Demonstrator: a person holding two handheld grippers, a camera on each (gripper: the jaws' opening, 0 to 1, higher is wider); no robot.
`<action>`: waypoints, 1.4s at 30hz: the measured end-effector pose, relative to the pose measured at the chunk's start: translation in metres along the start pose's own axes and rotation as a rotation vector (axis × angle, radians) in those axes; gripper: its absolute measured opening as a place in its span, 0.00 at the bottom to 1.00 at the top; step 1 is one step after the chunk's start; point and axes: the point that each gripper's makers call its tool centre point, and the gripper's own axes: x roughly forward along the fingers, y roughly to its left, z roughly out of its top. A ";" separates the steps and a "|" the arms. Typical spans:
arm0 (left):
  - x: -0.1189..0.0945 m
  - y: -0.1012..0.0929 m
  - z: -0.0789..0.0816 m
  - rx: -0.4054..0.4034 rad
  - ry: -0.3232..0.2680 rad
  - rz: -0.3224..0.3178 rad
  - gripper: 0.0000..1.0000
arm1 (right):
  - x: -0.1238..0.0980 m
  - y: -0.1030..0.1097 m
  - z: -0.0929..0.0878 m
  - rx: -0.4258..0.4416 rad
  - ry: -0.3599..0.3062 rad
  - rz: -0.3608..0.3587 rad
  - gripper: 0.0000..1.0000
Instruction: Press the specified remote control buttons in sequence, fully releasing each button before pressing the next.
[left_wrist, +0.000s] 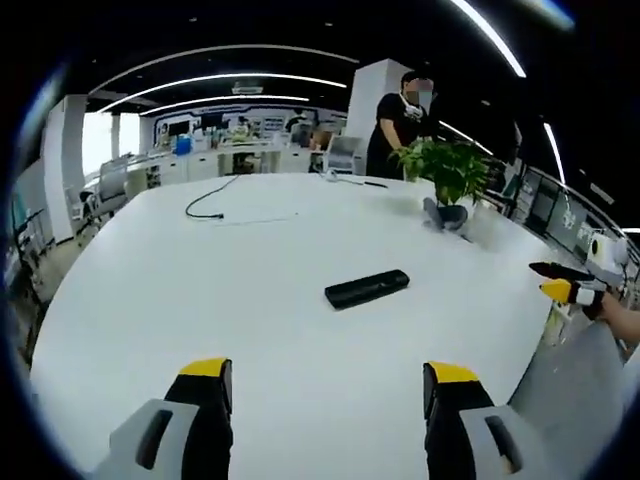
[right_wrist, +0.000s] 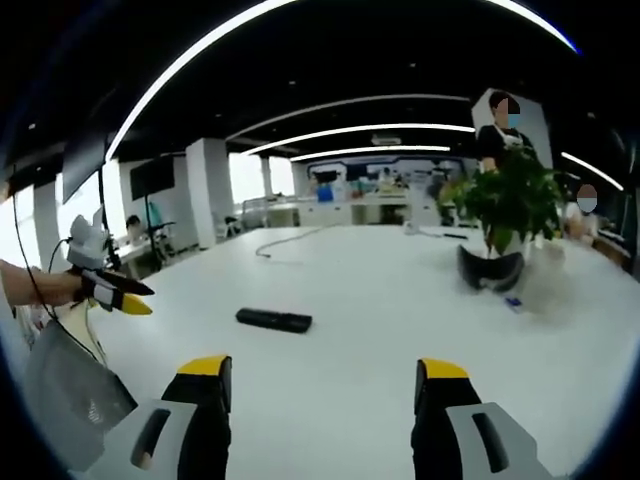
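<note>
A black remote control (left_wrist: 366, 288) lies flat on the white table (left_wrist: 230, 300), a little right of centre and well ahead of my left gripper (left_wrist: 328, 385). That gripper's yellow-tipped jaws stand wide apart with nothing between them. The right gripper (left_wrist: 562, 282) comes in from the right edge, held off the table's side. In the right gripper view the remote (right_wrist: 273, 319) lies ahead and slightly left of my right gripper (right_wrist: 322, 385), which is open and empty. The left gripper (right_wrist: 122, 293) shows at the left, held by a hand.
A potted green plant (left_wrist: 452, 175) (right_wrist: 510, 205) stands on the table beyond the remote. A thin black cable (left_wrist: 208, 203) lies at the far side. A person (left_wrist: 400, 120) stands behind the table. Office desks and chairs (left_wrist: 110, 185) surround it.
</note>
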 end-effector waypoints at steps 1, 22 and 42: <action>0.004 -0.003 -0.001 0.005 0.006 -0.015 0.78 | 0.000 0.000 -0.001 -0.001 0.004 -0.001 0.73; 0.055 -0.039 0.010 0.244 0.113 -0.154 0.75 | 0.001 -0.008 -0.012 -0.030 0.065 -0.032 0.69; 0.107 -0.060 0.058 0.431 0.158 -0.317 0.69 | 0.002 -0.003 -0.022 -0.092 0.125 -0.010 0.65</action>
